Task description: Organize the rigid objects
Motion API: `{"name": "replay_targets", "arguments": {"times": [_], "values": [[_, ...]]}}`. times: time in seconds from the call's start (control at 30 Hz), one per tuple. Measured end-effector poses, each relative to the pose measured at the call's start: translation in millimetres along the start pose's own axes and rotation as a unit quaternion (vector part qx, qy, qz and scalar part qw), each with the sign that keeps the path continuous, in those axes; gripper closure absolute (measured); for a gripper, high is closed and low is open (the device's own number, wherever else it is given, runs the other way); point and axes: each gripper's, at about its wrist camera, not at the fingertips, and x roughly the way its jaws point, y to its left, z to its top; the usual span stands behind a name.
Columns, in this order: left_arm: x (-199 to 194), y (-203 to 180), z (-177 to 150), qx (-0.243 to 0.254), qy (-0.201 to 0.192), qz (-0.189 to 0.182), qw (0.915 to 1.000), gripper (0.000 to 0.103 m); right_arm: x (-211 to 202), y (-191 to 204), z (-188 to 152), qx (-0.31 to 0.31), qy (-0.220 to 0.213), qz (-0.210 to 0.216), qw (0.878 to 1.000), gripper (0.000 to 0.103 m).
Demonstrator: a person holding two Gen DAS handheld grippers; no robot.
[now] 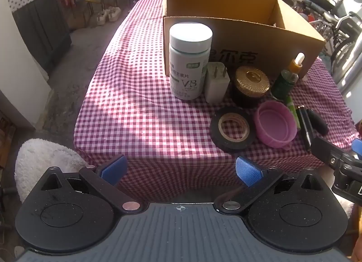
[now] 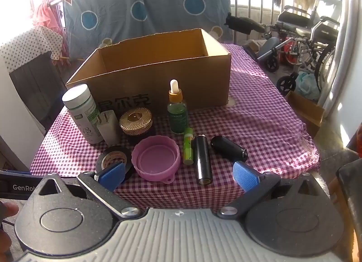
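While both my left gripper (image 1: pixel 179 170) and right gripper (image 2: pixel 178 174) hang with jaws wide and empty, the red-checked tabletop (image 2: pixel 260 126) holds, left to right, a white pill bottle (image 2: pixel 82 112), white plug charger (image 2: pixel 108 129), gold-lidded jar (image 2: pixel 135 119), green dropper bottle (image 2: pixel 177 112), black cylinder (image 2: pixel 202 160), all before an open cardboard box (image 2: pixel 158 74).

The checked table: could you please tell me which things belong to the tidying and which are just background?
For the job: open cardboard box; white pill bottle; white plug adapter; gold-lidded jar; green dropper bottle; black tape roll; pink bowl.

Background: folded wheelchair; blue patterned sheet.
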Motion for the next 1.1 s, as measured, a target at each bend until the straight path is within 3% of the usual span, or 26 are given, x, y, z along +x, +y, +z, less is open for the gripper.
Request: {"name": "replay_targets", "arguments": {"times": [1.1], "values": [[-0.2,2.1,-3.2,0.001,-0.002,0.013,0.9999,0.000,-2.5,4.2,-2.8,-0.001,0.001,0.005,1.000,0.000]]}}
